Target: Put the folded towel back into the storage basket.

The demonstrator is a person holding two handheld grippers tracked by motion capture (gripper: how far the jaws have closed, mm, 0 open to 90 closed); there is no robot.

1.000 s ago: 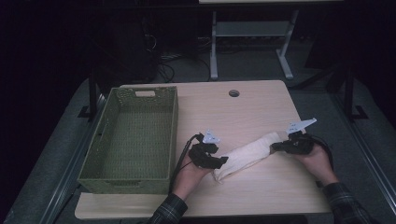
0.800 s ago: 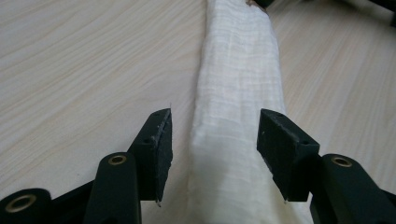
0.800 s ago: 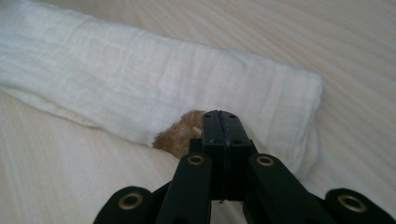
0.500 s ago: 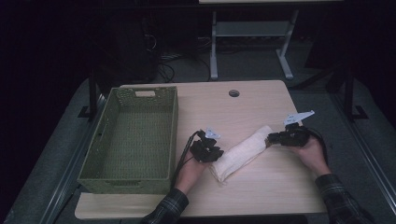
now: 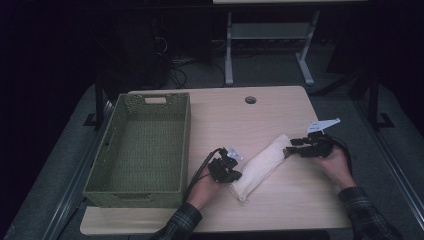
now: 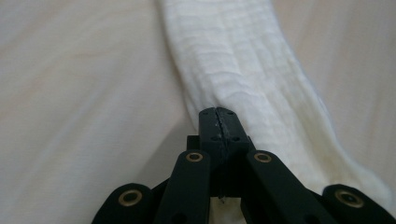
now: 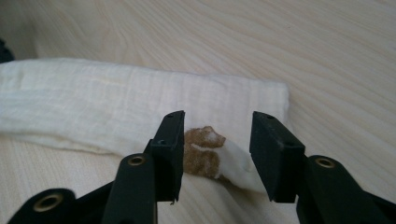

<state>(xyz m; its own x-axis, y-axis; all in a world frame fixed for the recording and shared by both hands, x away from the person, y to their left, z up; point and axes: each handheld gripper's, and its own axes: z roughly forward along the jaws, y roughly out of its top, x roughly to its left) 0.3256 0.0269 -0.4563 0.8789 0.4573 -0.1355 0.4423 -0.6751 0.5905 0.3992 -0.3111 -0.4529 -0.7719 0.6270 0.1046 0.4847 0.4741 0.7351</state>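
A rolled cream towel (image 5: 260,165) lies slantwise on the wooden table (image 5: 250,125). My left gripper (image 5: 235,176) sits at the roll's near left end. Its jaws have just been closing and now meet on the cloth (image 6: 243,60), whose creases run in toward the left gripper's (image 6: 218,114) tips. My right gripper (image 5: 289,150) is at the far right end. Its jaws have just been opening. The right gripper (image 7: 217,144) stands apart around a loose towel corner with a brown tag (image 7: 201,151), the pads clear of it. The rest of the towel (image 7: 116,102) stretches away to the left.
A green woven basket (image 5: 187,145) stands on the left half of the table, close to my left hand. A cable hole (image 5: 250,100) is near the far edge. A metal stand (image 5: 270,45) is on the floor beyond the table.
The right jaws have opened and let go of the towel's far end. The left jaws have closed at the near end. Both hands stayed about where they were.
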